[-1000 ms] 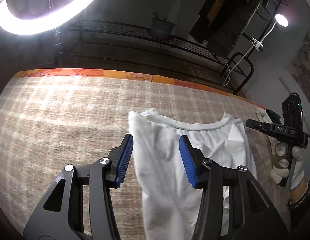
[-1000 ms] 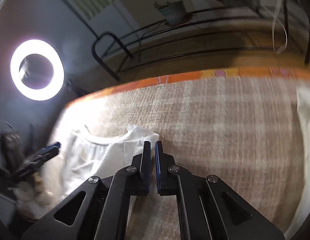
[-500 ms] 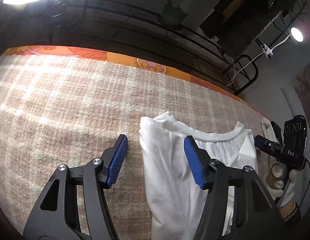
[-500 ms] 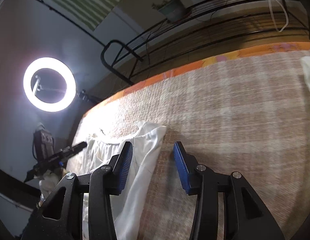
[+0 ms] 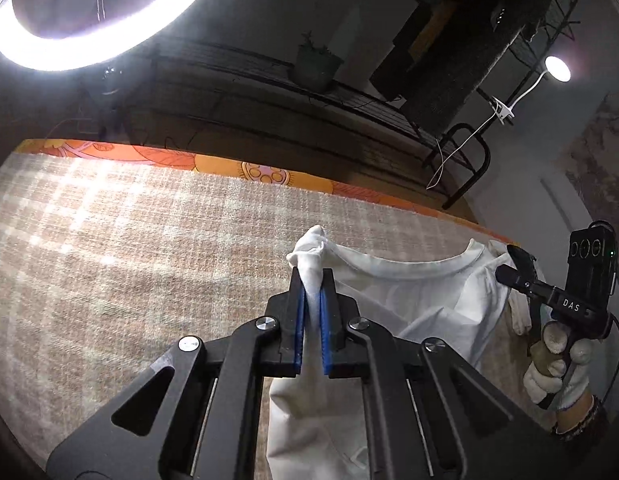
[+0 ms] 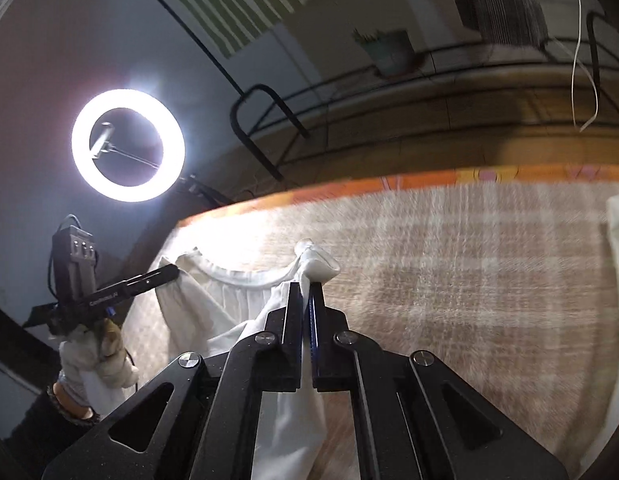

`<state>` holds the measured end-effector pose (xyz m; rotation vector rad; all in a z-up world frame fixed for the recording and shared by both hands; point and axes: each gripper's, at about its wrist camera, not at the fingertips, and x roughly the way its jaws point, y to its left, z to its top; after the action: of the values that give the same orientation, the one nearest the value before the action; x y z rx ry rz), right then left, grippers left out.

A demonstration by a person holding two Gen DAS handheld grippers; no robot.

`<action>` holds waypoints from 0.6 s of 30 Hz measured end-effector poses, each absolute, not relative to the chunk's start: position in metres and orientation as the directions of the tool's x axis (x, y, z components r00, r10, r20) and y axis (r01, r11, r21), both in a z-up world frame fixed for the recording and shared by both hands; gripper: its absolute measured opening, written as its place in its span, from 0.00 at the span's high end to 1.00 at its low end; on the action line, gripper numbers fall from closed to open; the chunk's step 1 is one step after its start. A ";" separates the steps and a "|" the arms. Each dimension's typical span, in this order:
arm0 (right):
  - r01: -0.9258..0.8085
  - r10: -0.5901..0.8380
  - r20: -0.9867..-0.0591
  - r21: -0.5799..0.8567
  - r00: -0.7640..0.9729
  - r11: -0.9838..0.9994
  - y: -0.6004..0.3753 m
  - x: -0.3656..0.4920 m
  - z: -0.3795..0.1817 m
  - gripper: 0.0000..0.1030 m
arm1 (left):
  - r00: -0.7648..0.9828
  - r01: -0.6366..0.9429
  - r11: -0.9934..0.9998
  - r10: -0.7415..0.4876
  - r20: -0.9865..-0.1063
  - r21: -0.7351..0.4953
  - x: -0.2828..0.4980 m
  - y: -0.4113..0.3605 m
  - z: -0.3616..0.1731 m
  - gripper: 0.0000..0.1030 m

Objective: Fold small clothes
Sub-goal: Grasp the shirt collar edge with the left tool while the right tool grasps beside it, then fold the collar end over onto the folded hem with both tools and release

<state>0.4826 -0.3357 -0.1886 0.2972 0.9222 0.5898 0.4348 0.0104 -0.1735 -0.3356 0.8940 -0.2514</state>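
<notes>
Left gripper: jaws just snapped closed, pinching one shoulder of the white shirt.
Right gripper: jaws just closed too, clamped on the other shoulder.
Shirt: strung between both grippers, hanging over the checked cloth.

The small shirt is lying on the blanket-covered surface, nearer its front edge than its far edge. The left gripper is pinching the shirt's left shoulder corner, and the right gripper is pinching the right one, the neckline stretching between them. Another cloth is sitting near the surface's right edge. Behind the far edge, a metal rack is carrying a potted plant, with a ring light standing beyond the far left corner.
</notes>
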 end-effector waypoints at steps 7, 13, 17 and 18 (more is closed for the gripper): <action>-0.422 0.580 -0.649 0.405 0.492 0.811 -0.322 0.420 -0.138 0.98 | 0.619 0.129 0.933 -0.341 -0.708 -0.337 0.365 0.007 -0.131 0.96; -0.452 0.557 -0.660 0.349 0.503 0.821 -0.316 0.347 -0.118 0.98 | 0.599 0.146 0.938 -0.337 -0.727 -0.315 0.295 0.014 -0.119 0.96; -0.450 0.534 -0.679 0.321 0.504 0.833 -0.310 0.301 -0.120 0.98 | 0.559 0.160 0.945 -0.325 -0.763 -0.285 0.244 0.010 -0.131 0.96; -0.450 0.528 -0.685 0.315 0.502 0.836 -0.310 0.292 -0.122 0.98 | 0.550 0.162 0.946 -0.323 -0.770 -0.281 0.235 0.009 -0.134 0.96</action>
<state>0.2924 -0.3097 -0.1220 0.0997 0.8615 0.5922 0.2347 0.0091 -0.1344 -0.1846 0.9467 -0.2892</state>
